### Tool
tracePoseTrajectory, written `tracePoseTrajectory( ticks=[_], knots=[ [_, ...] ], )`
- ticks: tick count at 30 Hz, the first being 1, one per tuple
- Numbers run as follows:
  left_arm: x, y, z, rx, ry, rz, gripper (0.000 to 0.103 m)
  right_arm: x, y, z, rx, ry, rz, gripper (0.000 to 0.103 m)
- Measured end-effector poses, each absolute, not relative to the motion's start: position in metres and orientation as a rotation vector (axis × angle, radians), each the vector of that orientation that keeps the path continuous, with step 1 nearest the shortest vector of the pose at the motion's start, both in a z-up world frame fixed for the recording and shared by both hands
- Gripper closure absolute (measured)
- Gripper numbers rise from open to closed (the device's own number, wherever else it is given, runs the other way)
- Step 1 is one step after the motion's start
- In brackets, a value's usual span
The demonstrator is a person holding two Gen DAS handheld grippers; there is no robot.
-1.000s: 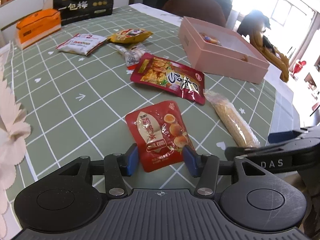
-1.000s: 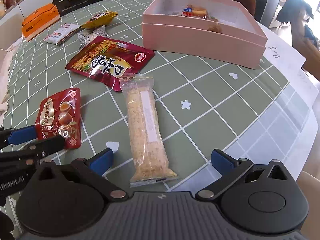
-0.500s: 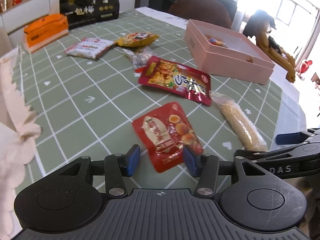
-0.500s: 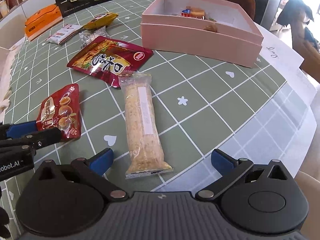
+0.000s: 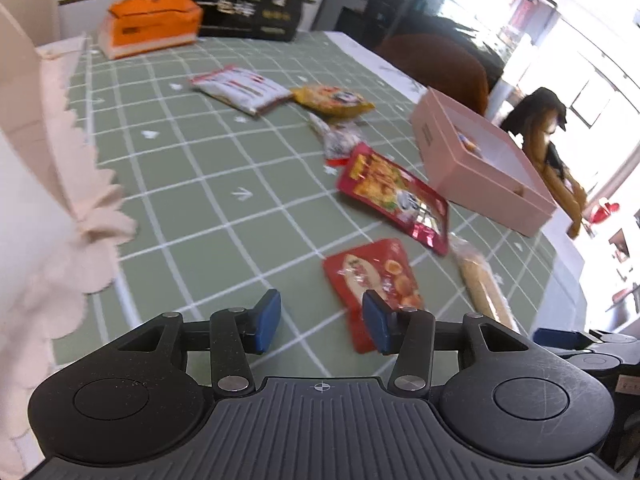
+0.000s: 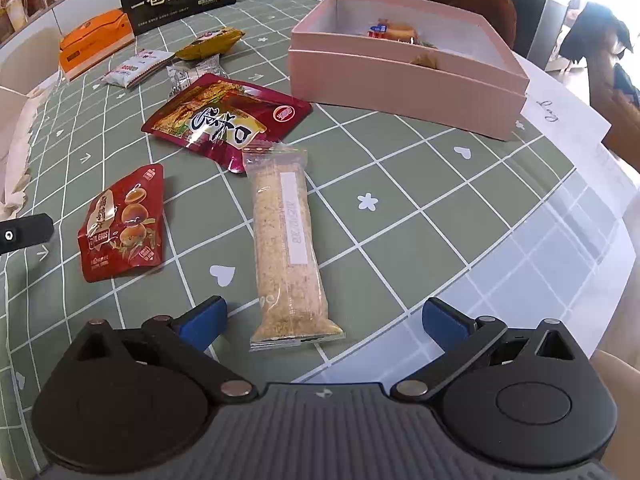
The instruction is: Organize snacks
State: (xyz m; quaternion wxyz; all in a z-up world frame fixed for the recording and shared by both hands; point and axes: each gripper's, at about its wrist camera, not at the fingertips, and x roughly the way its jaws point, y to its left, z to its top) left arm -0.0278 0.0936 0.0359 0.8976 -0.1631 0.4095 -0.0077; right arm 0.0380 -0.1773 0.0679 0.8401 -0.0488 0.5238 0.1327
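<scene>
left claw [image 5: 320, 326]: part open, empty; red quail-egg pouch [image 5: 374, 276] just ahead-right
right claw [image 6: 322, 320]: wide open, empty; crumb bar [image 6: 286, 248] lies between its fingers
pink box [image 6: 404, 80]: one, far ahead
loose packets: seven

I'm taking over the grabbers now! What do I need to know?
Left hand-held gripper: open, empty, beside the quail egg pouch.
Right hand-held gripper: open, empty, straddling the near end of the long cereal bar.
Pink box: a few snacks already inside.
Left to do: egg pouch, cereal bar, big red spicy pack and the small packets behind it all lie on the table.
</scene>
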Motion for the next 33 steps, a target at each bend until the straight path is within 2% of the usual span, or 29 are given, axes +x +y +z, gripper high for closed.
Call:
tracePoseTrajectory(
  ticks=[13,18,19,22,25,29,33],
  knots=[
    [0.0,0.047,0.047,-0.232,0.838,-0.043,0.052,0.023,-0.18,0.068,-0.1,1.062,0.288,0.0],
    [0.003,0.008,0.034,0.014,0.873,-0.105,0.051,0.022,-0.18,0.069,-0.098,1.054,0.287,0.0],
    [0.0,0.0,0.03,0.091,0.864,-0.104,0.048,0.022,-0.18,0.069,-0.099,1.054,0.288,0.0],
    [-0.011,-0.004,0.025,0.202,0.828,-0.088,0.049,0.023,-0.18,0.069,-0.101,1.058,0.292,0.0],
    [-0.012,0.009,0.025,0.148,0.829,-0.106,0.047,0.022,-0.181,0.069,-0.105,1.059,0.3,0.0],
    [-0.004,0.019,0.026,0.038,0.864,-0.158,0.025,0.018,-0.181,0.068,-0.098,1.044,0.29,0.0],
    [-0.002,0.029,0.033,-0.05,0.853,-0.048,0.034,0.018,-0.181,0.068,-0.097,1.041,0.288,0.0]
  ],
)
